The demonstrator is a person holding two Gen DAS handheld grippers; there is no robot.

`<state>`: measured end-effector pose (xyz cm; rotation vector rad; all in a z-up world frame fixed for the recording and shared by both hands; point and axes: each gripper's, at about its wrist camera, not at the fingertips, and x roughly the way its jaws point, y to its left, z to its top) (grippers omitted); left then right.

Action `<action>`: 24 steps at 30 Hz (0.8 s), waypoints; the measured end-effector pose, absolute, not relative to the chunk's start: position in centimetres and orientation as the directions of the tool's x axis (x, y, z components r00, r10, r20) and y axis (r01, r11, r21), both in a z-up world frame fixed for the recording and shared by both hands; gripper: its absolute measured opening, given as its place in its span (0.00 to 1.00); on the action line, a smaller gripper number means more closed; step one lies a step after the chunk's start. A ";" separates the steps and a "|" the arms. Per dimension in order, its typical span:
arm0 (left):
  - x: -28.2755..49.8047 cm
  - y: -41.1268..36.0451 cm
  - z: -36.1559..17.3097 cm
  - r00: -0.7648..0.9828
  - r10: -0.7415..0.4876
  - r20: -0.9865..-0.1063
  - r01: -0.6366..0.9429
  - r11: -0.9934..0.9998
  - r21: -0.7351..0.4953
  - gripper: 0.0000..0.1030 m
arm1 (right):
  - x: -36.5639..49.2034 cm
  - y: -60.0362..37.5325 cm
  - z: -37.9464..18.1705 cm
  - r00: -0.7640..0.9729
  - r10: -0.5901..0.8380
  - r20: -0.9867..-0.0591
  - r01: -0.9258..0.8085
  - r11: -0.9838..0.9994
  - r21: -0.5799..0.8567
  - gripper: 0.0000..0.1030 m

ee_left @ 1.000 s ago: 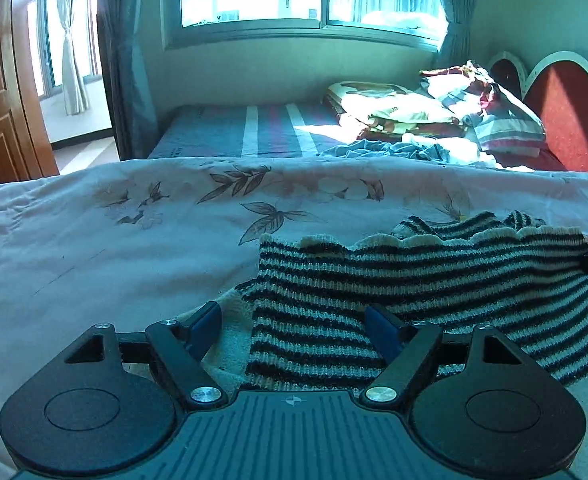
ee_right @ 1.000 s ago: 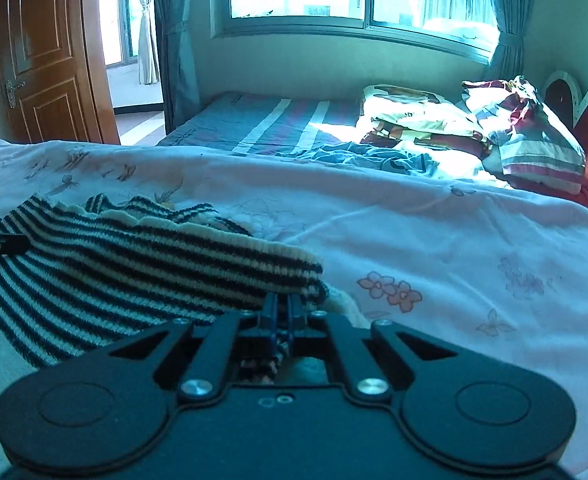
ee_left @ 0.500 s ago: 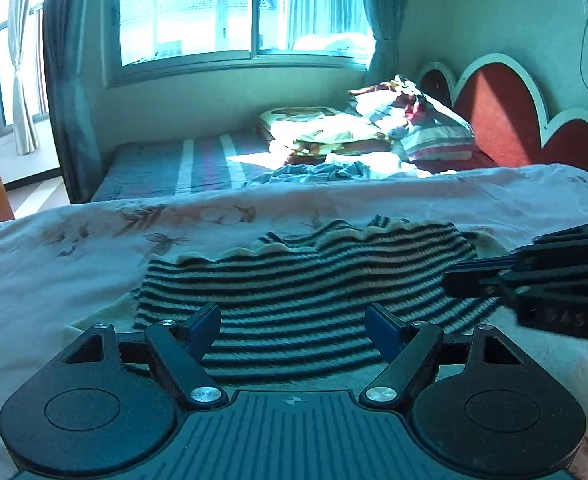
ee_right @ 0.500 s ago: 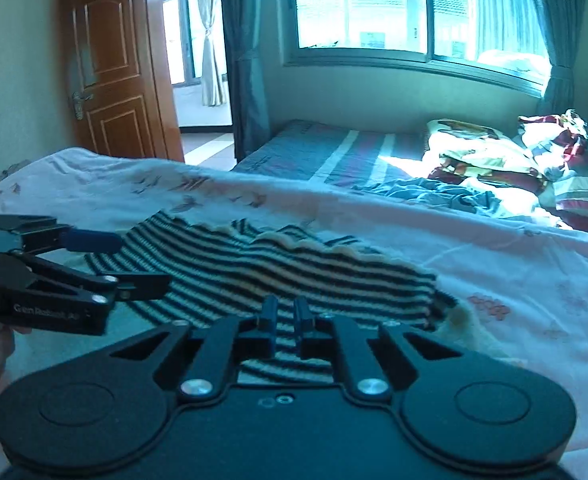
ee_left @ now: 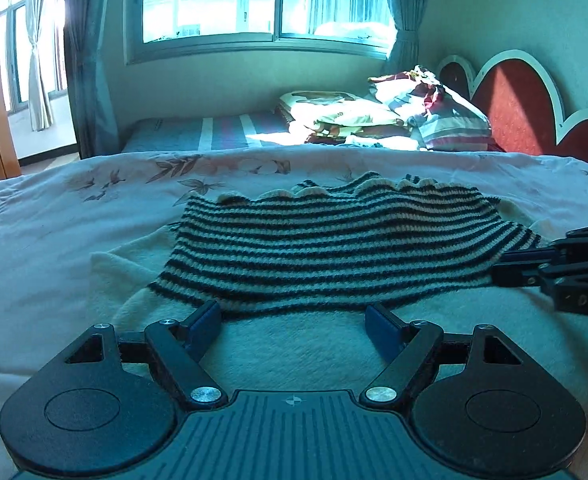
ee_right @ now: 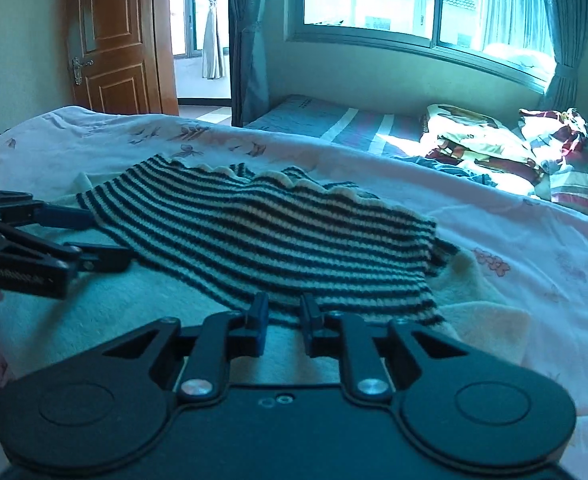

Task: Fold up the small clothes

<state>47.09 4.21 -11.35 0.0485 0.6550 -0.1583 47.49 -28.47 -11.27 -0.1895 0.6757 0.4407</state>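
Count: two grippers, one striped knit garment, one cream fleece layer under it, one floral bedspread carrying both. A second bed behind holds a heap of bedding and one striped pillow.

Garment: dark and pale horizontal stripes, ribbed knit, scalloped cream edge along its far side. It lies spread flat and wide across the middle of the bedspread, on the fleece, with mild wrinkles.

Left gripper: jaws spread wide, nothing between them, tips just short of the garment's near hem. Right gripper: jaws parted by a narrow gap, nothing pinched, tips at the near hem toward the garment's right corner.

Hard to make out: whether the right fingertips touch the hem or hover over it. The fleece is mostly covered, so its outline is unclear. Each gripper enters the other's view only partly, cut by the frame edge.
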 end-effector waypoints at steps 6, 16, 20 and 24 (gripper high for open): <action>46.4 7.3 -11.5 0.779 -0.098 -0.619 0.109 0.994 -0.019 0.77 | 46.9 -32.8 -11.2 0.716 0.288 -0.636 -0.395 0.918 -0.029 0.14; 45.3 5.2 -9.4 0.786 -0.069 -0.615 0.115 0.993 0.035 0.77 | 45.3 -32.0 -9.1 0.725 0.304 -0.618 -0.389 0.921 -0.003 0.24; 43.8 3.7 -8.4 0.795 -0.108 -0.596 0.149 0.989 0.019 0.77 | 43.8 -29.7 -8.5 0.705 0.356 -0.613 -0.448 0.894 0.004 0.24; 43.0 2.3 -8.7 0.783 -0.137 -0.606 0.176 0.984 0.005 0.77 | 42.9 -27.1 -8.8 0.678 0.396 -0.620 -0.494 0.869 0.014 0.23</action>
